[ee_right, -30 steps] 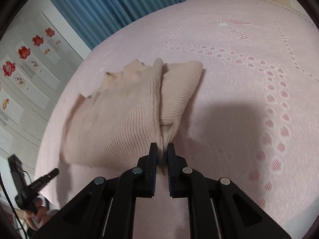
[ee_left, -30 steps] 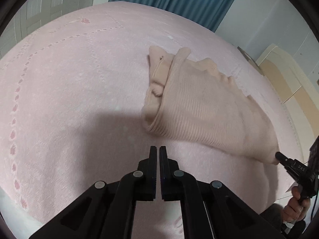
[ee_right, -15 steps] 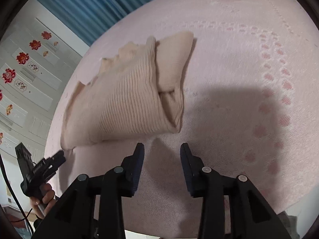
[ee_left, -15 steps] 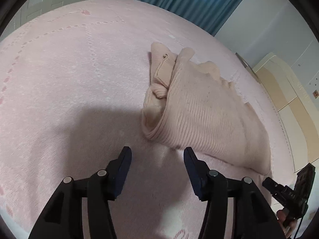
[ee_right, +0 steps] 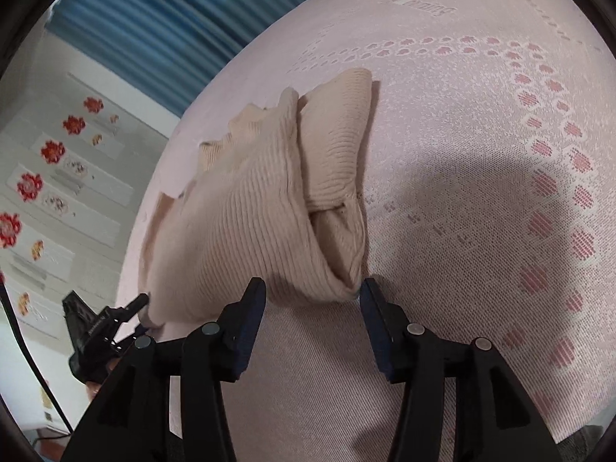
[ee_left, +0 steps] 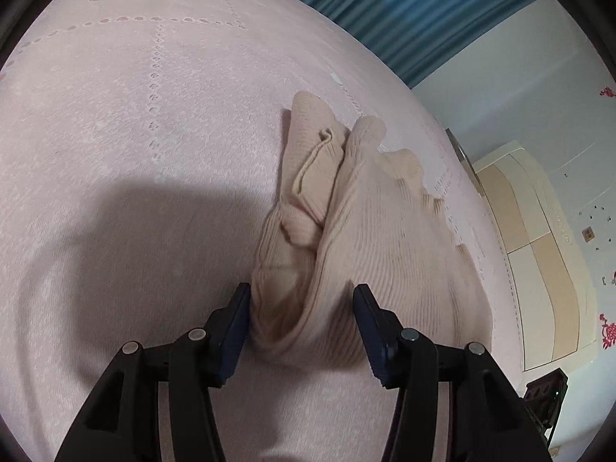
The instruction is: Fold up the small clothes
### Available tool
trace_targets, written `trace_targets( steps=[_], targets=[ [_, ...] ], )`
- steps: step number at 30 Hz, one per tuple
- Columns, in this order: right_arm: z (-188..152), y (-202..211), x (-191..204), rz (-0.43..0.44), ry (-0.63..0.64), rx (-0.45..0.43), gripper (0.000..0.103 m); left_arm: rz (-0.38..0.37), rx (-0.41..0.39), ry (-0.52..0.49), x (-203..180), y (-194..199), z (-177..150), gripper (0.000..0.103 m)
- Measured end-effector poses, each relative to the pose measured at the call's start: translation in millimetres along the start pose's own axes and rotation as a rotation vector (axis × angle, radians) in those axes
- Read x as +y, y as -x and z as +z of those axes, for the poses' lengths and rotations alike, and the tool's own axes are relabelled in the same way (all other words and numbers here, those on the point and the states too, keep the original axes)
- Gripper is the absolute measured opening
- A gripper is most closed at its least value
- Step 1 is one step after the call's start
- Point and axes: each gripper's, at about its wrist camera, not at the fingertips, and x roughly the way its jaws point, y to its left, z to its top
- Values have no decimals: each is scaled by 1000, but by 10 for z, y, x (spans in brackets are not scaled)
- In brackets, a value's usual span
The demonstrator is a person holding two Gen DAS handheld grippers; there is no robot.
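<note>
A small beige ribbed knit garment [ee_left: 385, 238] lies folded over in a bundle on the pink bedspread [ee_left: 134, 134]. My left gripper [ee_left: 302, 300] is open, its fingers on either side of the bundle's near folded corner. The garment also shows in the right wrist view [ee_right: 261, 208]. My right gripper [ee_right: 312, 296] is open, its fingers straddling the opposite near corner of the bundle. The left gripper [ee_right: 140, 302] shows at the garment's far corner in the right wrist view.
Blue curtains [ee_left: 415, 11] hang beyond the bed. A cream cabinet [ee_left: 539, 250] stands to the right of the bed. A white wall with red flower stickers [ee_right: 50, 161] shows in the right wrist view. The bedspread has rows of pink dots [ee_right: 546, 177].
Both grippers were shut a second ago, the right one on the garment's edge. Both have opened wide and moved forward so each straddles a corner of the bundle.
</note>
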Motion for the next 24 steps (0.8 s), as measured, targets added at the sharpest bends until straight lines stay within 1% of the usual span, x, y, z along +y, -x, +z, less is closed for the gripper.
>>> trace_targets(
  steps=[3,4,5,6,7,8,9,11,12,16,20,24],
  targets=[
    [33,-16,-26,6,-26,-11,51,17,2,-2,4,-8,9,40],
    [48,-25,-34,8,-34,-15,51,38,2,-12,12,-7,0,32],
    [64,-33,-34,9,-40,-17,51,43,1,-14,32,8,-9,26],
    [83,-46,-42,9,-51,-21,51,34,3,-8,51,12,-4,20],
    [106,-62,-45,7,-58,-24,50,-8,22,16,83,-7,5,12],
    [121,-72,-40,5,-60,-26,50,-18,27,32,102,-13,7,12],
    [149,-89,-29,-5,-60,-29,47,-27,22,48,122,-13,4,12],
    [192,-118,-2,-55,-45,-31,28,-23,15,41,111,-2,5,11],
    [203,-126,1,-70,-37,-33,14,-15,10,30,89,15,-9,11],
    [244,-96,-36,-41,-44,-47,11,13,5,5,18,135,-134,10],
    [284,41,9,-43,6,-75,10,8,14,16,11,288,-316,10],
    [295,151,-21,-41,18,-70,10,17,27,13,-53,405,-512,10]
  ],
)
